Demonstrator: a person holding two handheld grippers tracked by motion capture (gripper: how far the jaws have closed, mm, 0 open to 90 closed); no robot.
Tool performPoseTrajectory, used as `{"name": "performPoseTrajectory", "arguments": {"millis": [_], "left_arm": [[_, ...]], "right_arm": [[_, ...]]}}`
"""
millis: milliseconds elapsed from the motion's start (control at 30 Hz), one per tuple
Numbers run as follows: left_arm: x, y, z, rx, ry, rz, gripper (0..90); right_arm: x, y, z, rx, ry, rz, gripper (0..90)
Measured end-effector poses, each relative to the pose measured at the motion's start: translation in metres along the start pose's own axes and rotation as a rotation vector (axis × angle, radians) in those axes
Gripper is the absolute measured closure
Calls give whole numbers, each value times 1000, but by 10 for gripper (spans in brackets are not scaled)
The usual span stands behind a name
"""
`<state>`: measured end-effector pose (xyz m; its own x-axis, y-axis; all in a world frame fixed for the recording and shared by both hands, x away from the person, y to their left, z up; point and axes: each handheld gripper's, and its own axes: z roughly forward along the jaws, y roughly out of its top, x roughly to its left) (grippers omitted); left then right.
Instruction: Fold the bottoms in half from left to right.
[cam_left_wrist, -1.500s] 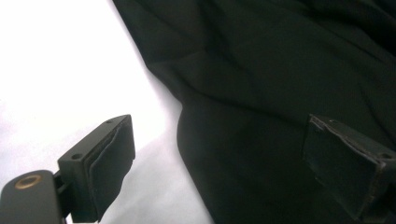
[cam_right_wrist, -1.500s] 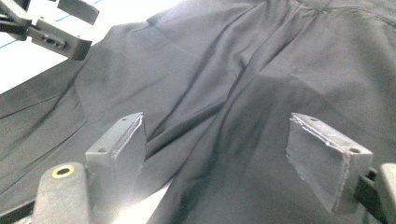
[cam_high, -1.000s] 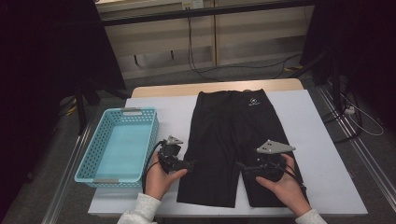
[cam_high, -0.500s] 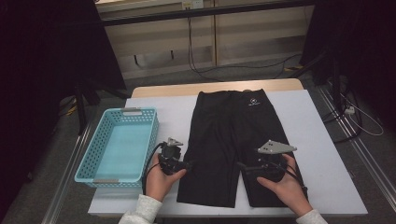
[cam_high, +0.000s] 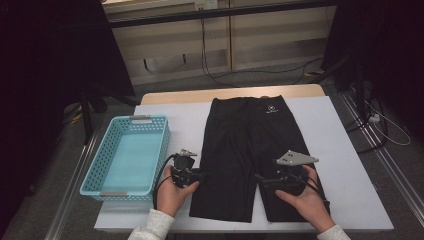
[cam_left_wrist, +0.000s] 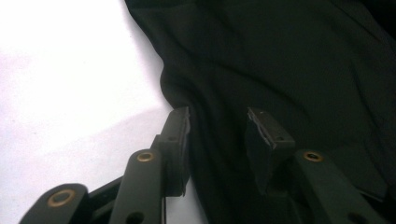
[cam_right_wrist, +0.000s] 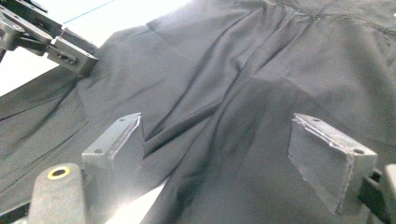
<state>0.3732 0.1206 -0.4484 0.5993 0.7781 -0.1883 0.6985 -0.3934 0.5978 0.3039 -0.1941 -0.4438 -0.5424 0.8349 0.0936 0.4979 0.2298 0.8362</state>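
Shorts (cam_high: 250, 150) lie flat on the table (cam_high: 350, 165), blue basket (cam_high: 131, 155) just beside them.

We see the shorts (cam_high: 250, 150) lying flat on the table (cam_high: 345, 170), waistband at the far edge. Left of the shorts sits the basket (cam_high: 127, 157). The 2 grippers flank the shorts' near end: the left gripper (cam_high: 197, 176) at their left edge, the right gripper (cam_high: 260, 179) over their right leg.

text: none legible | black shorts (cam_high: 250, 150): small white logo near waistband, too small to read
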Motion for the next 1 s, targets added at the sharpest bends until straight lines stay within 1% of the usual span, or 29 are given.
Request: {"name": "performPoseTrajectory", "arguments": {"millis": [33, 100, 167, 200, 300, 400, 467, 600, 633, 700, 800, 1000], "left_arm": [[0, 0, 0, 2, 0, 0, 655], [-1, 0, 0, 5, -17, -15, 692], [-2, 0, 1, 9, -11, -8, 721], [-2, 1, 1, 10, -17, -13, 730], [-2, 0, 2, 13, -40, -18, 810], [-2, 1, 3, 15, -50, -24, 862], [-2, 1, 3, 14, -52, -30, 872], [0, 3, -1, 13, -74, -34, 880], [-1, 4, -2, 0, -73, -39, 880], [0, 5, -4, -8, -84, -48, 880], [0, 6, -6, -16, -90, -50, 881], [-5, 10, -8, -37, -110, -38, 882]], "right_arm": [[0, 0, 0, 1, 0, 3, 186], [1, 0, 1, 2, 1, 2, 185], [1, 0, 1, 4, 3, -2, 185], [1, 0, 1, 4, 4, -2, 185], [1, 0, 0, 3, 3, 5, 185], [0, 0, 0, 1, 1, 1, 185], [0, 0, 0, 0, -1, 8, 182], [0, 1, 0, 0, -4, 3, 178], [-1, 1, 0, -2, -6, 2, 176], [-1, 1, 0, -3, -7, 8, 172], [-3, 2, 0, -2, -13, 14, 164], [-7, 3, 2, -2, -19, 28, 148]]}}
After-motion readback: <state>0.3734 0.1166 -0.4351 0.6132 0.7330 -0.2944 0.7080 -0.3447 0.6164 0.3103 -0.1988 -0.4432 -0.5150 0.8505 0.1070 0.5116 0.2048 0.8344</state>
